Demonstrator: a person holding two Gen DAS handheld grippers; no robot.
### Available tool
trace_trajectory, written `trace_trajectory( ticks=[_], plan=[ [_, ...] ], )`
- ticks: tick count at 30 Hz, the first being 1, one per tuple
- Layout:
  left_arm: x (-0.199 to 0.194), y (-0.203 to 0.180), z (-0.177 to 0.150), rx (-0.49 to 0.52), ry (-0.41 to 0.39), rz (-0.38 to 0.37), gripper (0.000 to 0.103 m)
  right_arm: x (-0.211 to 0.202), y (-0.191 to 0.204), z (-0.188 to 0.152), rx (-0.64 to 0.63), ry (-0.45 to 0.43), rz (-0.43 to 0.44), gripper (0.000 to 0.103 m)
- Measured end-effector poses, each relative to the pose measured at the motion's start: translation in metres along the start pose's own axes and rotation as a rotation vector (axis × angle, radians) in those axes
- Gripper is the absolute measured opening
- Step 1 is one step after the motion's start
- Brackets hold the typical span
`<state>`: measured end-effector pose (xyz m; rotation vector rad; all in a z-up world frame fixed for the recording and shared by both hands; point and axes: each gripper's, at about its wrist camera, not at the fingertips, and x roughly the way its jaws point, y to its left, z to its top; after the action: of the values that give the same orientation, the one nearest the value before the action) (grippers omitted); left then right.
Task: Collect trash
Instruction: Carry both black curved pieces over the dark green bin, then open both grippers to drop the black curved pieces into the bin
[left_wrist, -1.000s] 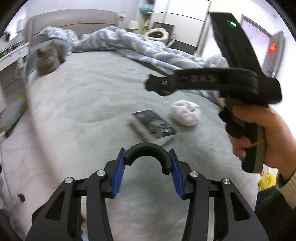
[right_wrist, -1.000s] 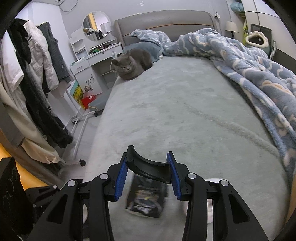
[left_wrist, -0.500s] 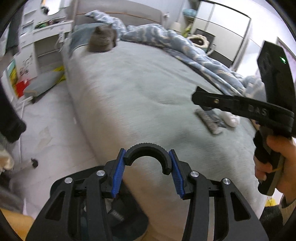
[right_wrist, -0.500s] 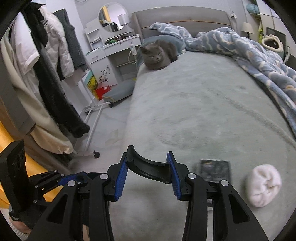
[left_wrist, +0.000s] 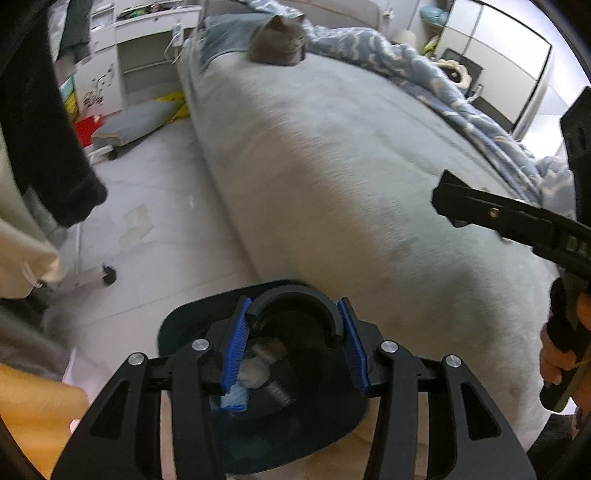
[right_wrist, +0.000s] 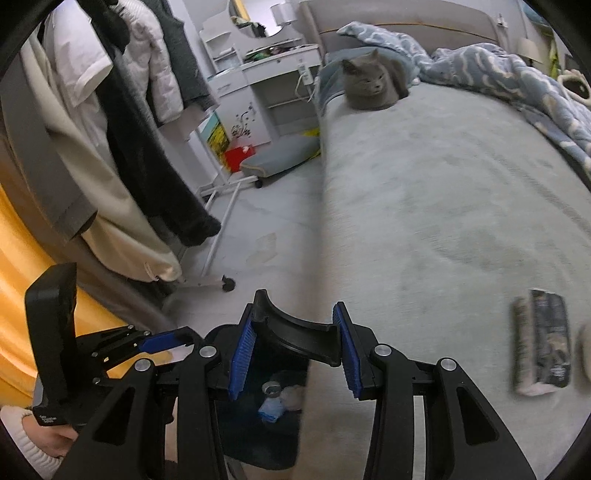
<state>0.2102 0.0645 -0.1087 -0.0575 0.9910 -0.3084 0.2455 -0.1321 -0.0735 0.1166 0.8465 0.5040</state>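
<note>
I am hanging my left claw over a dark bin standing on the floor just beside the foot of the bed. Inside the bin I am seeing crumpled pale tissue, a blue-and-white packet and a small round metal cap; through the right camera the same clutter shows low in the bin.

The nearest trash still out is a flattened dark wrapper lying on the grey bedspread, off to the right of my right claw and well apart from it. Its long axis is running away from me up the bed; it looks black with pale print and a whitish folded edge along its left side, blurred.

My left claw is standing half open with nothing pressed between its blue pads, apart from the curved black piece bridging the fingertips. My right claw is standing narrow, likewise carrying no trash. A grey cat is sitting at the head of the bed.
</note>
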Motion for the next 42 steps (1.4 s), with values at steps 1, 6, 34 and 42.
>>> trace_trajectory(
  ticks=[1, 6, 34, 42],
  plan=[
    [0.001, 0.005, -0.002, -0.008, 0.009, 0.005, 0.05, 0.003, 0.004, -0.001, -0.004, 0.007, 0.004, 0.043],
    [0.009, 0.021, -0.01, -0.042, 0.062, 0.013, 0.05, 0.018, 0.021, -0.004, -0.019, 0.036, 0.029, 0.043],
    [0.004, 0.087, -0.038, -0.155, 0.162, 0.037, 0.072, 0.101, 0.067, -0.025, -0.083, 0.226, 0.028, 0.043],
    [-0.018, 0.092, -0.03, -0.118, 0.059, 0.047, 0.07, 0.129, 0.07, -0.038, -0.083, 0.309, 0.009, 0.043]
  ],
)
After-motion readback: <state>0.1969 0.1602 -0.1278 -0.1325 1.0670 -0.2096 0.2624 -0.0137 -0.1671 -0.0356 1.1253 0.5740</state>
